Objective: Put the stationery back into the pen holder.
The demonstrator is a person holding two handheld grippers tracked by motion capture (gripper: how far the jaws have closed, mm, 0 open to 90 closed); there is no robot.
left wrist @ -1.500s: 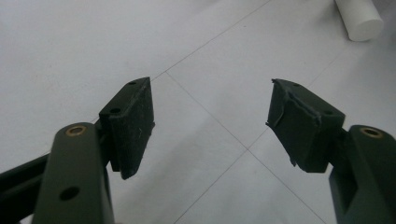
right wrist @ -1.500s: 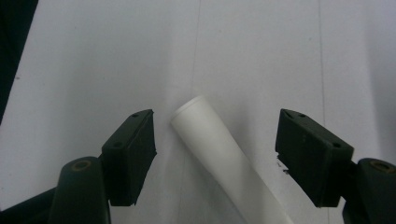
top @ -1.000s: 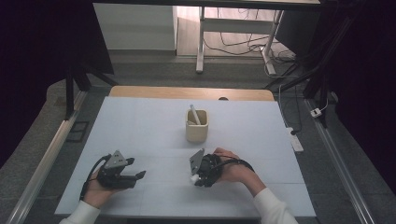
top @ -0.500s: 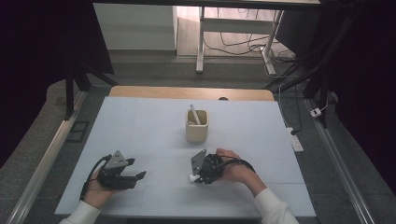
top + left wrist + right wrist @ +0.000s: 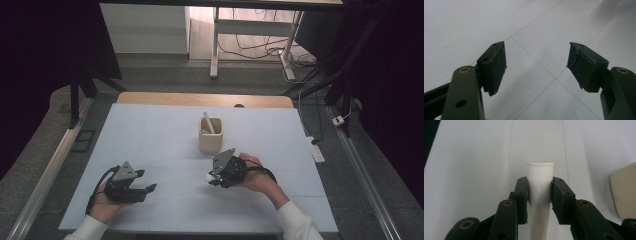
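My right gripper [image 5: 214,177] is shut on a white cylindrical tube [image 5: 540,171], its pads pressing both sides just below the flat end. Its jaws have just been closing on that tube. In the high view the tube's end [image 5: 211,176] pokes out to the left of the gripper, just in front of a cream cup [image 5: 210,139]. A second white tube [image 5: 207,121] leans inside the cup. My left gripper [image 5: 146,180] rests at the front left of the table, open, with only bare table between its jaws [image 5: 536,57].
The cream cup's edge [image 5: 624,192] shows at the right of the right gripper view. The white table top [image 5: 150,135] ends in a wooden strip at the back. Metal rails run along both sides, and cables lie on the floor beyond.
The right gripper has risen slightly and shifted a little toward the cup with the white tube in it. The left gripper has not moved.
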